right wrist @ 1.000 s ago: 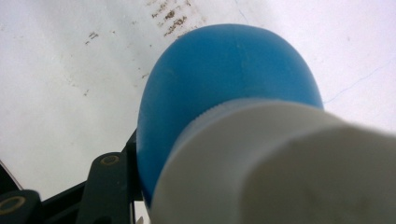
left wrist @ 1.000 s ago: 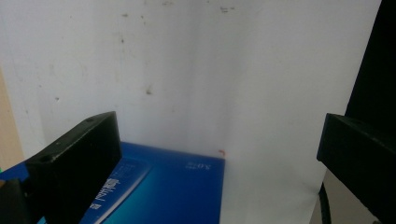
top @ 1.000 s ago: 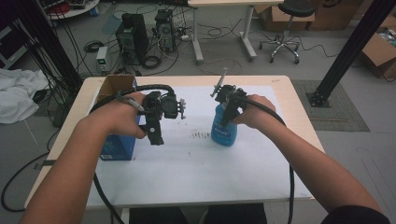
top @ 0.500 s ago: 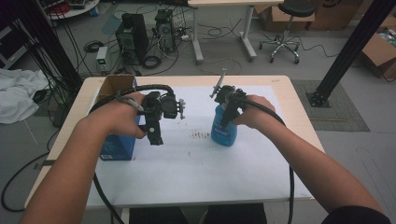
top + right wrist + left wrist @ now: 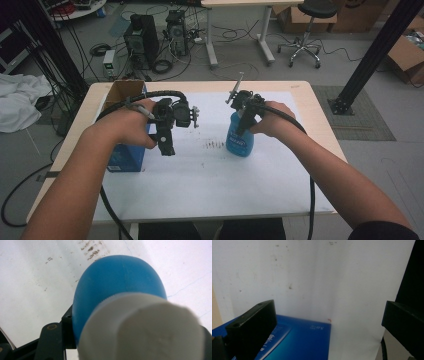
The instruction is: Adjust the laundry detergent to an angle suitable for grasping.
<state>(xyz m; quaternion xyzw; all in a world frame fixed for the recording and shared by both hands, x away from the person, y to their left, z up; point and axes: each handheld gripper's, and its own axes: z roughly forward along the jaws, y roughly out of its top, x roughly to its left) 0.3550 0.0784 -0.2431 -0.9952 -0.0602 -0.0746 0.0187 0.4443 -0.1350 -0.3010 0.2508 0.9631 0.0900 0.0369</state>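
At table centre, right gripper [image 5: 243, 121] points down, jaws just easing apart around upright blue bottle [image 5: 239, 138], white-capped; left gripper [image 5: 169, 131] gapes wide

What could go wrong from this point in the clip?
1. The right gripper, whose jaws have just been opening, sits at the neck of the upright blue bottle; a nudge while pulling away might tip it.
2. The left gripper hangs open right beside the blue box near the table edge; a sideways move might push it off.
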